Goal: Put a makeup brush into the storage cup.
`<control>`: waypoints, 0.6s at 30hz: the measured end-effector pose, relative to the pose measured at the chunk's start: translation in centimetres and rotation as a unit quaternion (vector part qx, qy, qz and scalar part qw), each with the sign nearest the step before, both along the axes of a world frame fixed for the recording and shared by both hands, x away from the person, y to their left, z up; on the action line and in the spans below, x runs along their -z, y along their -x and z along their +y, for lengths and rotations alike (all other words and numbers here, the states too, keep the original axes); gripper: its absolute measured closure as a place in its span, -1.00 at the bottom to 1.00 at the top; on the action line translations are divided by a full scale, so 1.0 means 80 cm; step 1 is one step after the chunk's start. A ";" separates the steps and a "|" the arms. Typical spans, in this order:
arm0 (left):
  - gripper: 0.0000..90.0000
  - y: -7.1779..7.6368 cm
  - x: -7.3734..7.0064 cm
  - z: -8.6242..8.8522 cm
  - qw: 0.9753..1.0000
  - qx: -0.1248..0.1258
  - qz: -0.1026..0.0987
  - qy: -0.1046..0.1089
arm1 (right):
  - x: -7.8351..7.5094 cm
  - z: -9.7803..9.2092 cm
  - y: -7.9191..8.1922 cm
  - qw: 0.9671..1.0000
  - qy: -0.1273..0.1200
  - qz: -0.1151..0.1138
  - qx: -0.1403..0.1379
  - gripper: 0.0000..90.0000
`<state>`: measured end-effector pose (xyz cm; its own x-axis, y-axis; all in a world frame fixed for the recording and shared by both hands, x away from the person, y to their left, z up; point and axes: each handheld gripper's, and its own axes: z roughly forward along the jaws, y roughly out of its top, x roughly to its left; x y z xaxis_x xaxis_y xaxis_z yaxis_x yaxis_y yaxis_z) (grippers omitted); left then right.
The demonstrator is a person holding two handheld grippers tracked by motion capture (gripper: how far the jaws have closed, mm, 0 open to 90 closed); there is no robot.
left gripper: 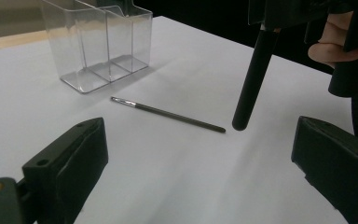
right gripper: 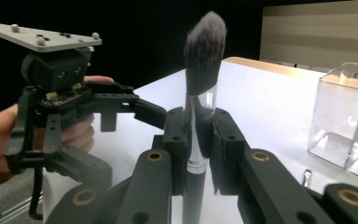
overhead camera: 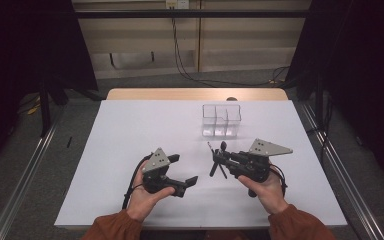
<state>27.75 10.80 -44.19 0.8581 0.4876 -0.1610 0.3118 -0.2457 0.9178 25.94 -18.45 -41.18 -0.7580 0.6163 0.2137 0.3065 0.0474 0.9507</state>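
White surface (overhead camera: 130, 130): right claw (right gripper: 198, 140) pinches upright brush (right gripper: 204, 51); left claw (overhead camera: 186, 171) spread. Slip risk short of clear organizer (overhead camera: 221, 120).

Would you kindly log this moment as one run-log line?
right gripper: shut on fluffy black makeup brush, upright | left gripper: open | thin dark brush: lying on table | clear plastic organizer: empty

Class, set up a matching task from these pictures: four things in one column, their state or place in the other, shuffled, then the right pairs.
1. makeup brush
2. thin brush
3. clear organiser
4. left tongs

A. open, holding nothing
B. lying flat on the table
C. standing empty at the back
D. clamped upright in the right tongs

Pairs: 1-D, 2-B, 3-C, 4-A
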 end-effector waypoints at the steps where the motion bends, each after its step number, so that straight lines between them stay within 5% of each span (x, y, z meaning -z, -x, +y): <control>1: -0.92 0.001 -0.001 0.003 1.000 -0.001 -0.003 -0.001 | 0.000 -0.001 0.000 1.000 -0.001 0.000 0.001 0.75; 12: -0.92 0.002 -0.003 0.042 0.999 -0.036 -0.001 0.017 | -0.003 -0.019 0.002 1.000 0.005 -0.010 0.016 0.75; 18: -0.92 0.003 -0.007 0.066 0.997 -0.066 -0.025 0.016 | -0.003 -0.029 0.003 1.000 0.008 -0.013 0.024 0.75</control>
